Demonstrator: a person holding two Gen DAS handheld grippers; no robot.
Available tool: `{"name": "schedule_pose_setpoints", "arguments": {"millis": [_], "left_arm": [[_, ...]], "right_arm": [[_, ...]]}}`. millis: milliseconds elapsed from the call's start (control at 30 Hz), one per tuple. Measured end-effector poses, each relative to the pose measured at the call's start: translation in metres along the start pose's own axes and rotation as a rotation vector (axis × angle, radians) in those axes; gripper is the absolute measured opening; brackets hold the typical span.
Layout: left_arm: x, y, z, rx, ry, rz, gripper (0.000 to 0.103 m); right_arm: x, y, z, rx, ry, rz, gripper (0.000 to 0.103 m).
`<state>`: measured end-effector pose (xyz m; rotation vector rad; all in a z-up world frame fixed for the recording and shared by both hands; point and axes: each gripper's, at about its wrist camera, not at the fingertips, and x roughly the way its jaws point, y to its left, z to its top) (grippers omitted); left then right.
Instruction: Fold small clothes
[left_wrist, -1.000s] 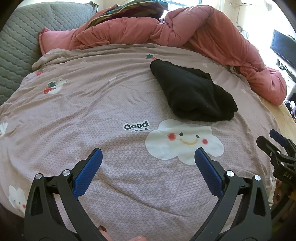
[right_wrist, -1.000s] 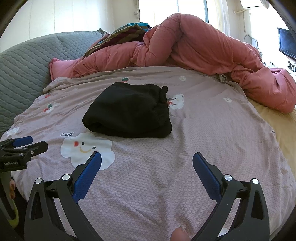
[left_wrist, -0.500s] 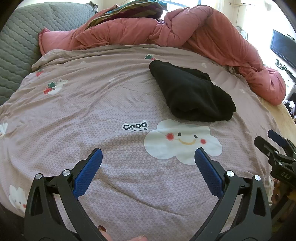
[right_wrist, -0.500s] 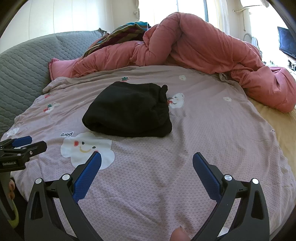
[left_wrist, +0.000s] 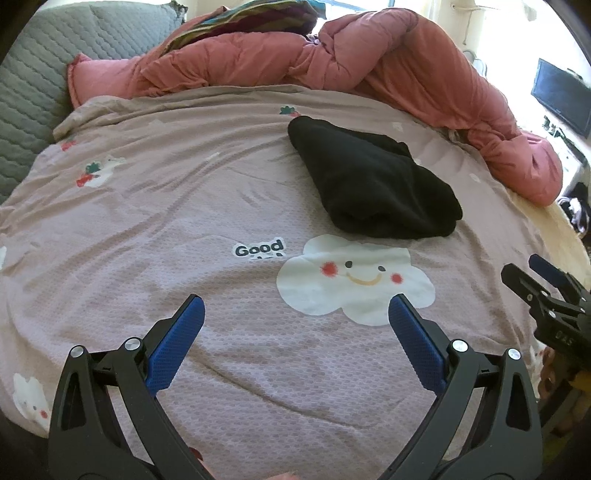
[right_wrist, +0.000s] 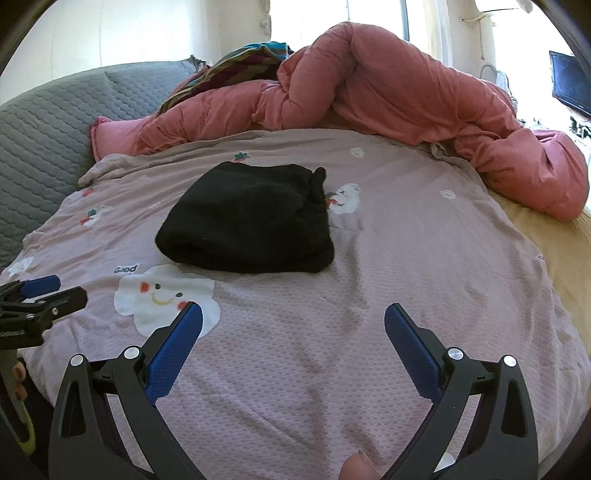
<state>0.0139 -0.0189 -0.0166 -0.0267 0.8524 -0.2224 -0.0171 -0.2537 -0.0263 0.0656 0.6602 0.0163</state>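
The black garment (left_wrist: 373, 184) looks soft, limp and light, likely a fleecy knit that will sag and drag on the bed cover (left_wrist: 184, 221) rather than slide. It is probably best taken by pinching an outer edge or corner, not the thick rolled fold nearest the cameras. It lies bundled in a rough wedge on the bed, just beyond the smiling cloud print (left_wrist: 354, 277) and in front of the pink duvet (left_wrist: 406, 66); what kind of clothing it is I cannot tell. The left tool (left_wrist: 295, 325) and the right tool (right_wrist: 293, 332) both gape wide, released and gripping nothing, well short of the cloth.
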Motion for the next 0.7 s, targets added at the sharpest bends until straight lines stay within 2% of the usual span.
{"name": "schedule_pose_setpoints", "arguments": {"millis": [67,200,300,400,433,567,633,700], "left_arm": [[0.003,0.002,0.0,-0.002,0.012,0.015,0.093],[0.009,0.012,-0.001,-0.021,0.036,0.058,0.093],[0.011,0.027,0.0,-0.04,0.021,0.099,0.093],[0.012,0.049,0.005,-0.07,0.006,0.103,0.093],[0.013,0.066,0.01,-0.098,-0.004,0.133,0.093],[0.017,0.133,0.028,-0.194,0.018,0.177,0.093],[0.018,0.179,0.038,-0.24,0.017,0.252,0.093],[0.022,0.233,0.048,-0.292,0.029,0.362,0.093]], "right_arm": [[-0.001,-0.007,0.0,0.024,-0.01,-0.048,0.098],[-0.011,-0.042,-0.007,0.134,-0.022,-0.199,0.098],[-0.025,-0.087,-0.021,0.254,-0.006,-0.351,0.098],[-0.053,-0.147,-0.043,0.399,0.013,-0.519,0.098],[-0.067,-0.173,-0.054,0.46,0.018,-0.596,0.098],[-0.119,-0.263,-0.108,0.679,0.059,-0.857,0.098],[-0.141,-0.308,-0.144,0.809,0.121,-0.949,0.098],[-0.153,-0.336,-0.173,0.896,0.178,-1.018,0.098]]}}
